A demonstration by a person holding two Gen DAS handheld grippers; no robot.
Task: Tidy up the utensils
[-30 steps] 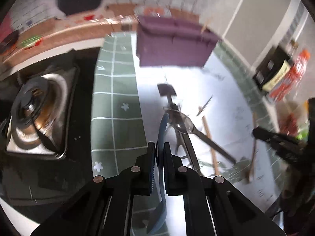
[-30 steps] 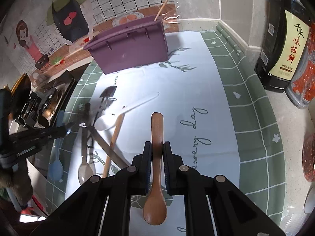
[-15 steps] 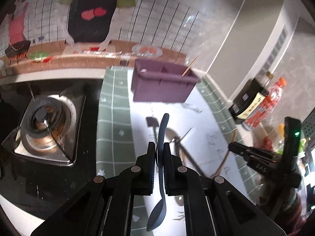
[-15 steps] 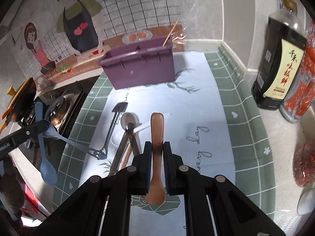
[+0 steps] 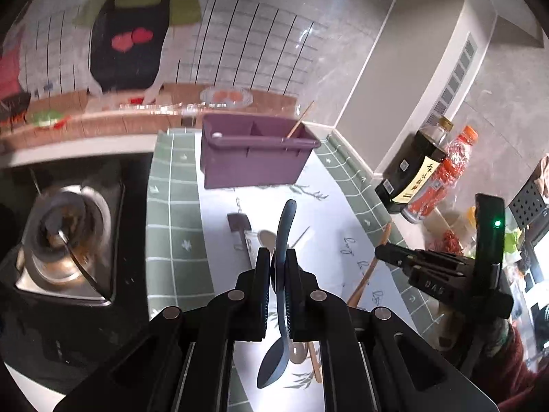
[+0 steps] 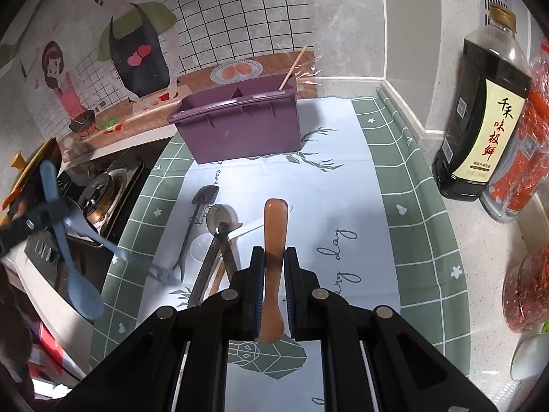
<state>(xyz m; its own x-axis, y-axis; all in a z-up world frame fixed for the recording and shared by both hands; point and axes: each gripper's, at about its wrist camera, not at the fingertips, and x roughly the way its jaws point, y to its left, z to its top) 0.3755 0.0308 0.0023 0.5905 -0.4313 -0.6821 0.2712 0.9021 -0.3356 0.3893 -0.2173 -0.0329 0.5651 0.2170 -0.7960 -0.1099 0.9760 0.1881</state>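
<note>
Gripping a slate-blue plastic spoon (image 5: pixel 283 240) by its handle in the left gripper (image 5: pixel 278 267), jaws pressed narrow against both sides, bowl hanging down toward the camera, handle tip pointing at the purple plastic utensil caddy (image 5: pixel 254 158). Clamping a brown wooden spoon (image 6: pixel 274 233) the same way in the right gripper (image 6: pixel 274 267), jaws closed on the handle, bowl end low between the fingers, both spoons lifted clear above the tabletop. Hovering over a white-and-green checked mat (image 6: pixel 387 178) spread on the tabletop, the caddy standing at its far end with a single wooden chopstick (image 6: pixel 292 68) leaning out of its right compartment. Leaving a loose heap on the mat between grippers and caddy: a dark metal spatula (image 6: pixel 197 216), a metal spoon (image 6: pixel 219 214), a white plastic spoon (image 6: pixel 206 245), dark tongs (image 6: pixel 214 261) lying across them. Sitting left of the mat, a gas stove burner (image 5: pixel 65 240); standing right of it, against the wall, a dark soy sauce bottle (image 6: pixel 480 123) touching a red-labelled bottle (image 6: pixel 521 158).
</note>
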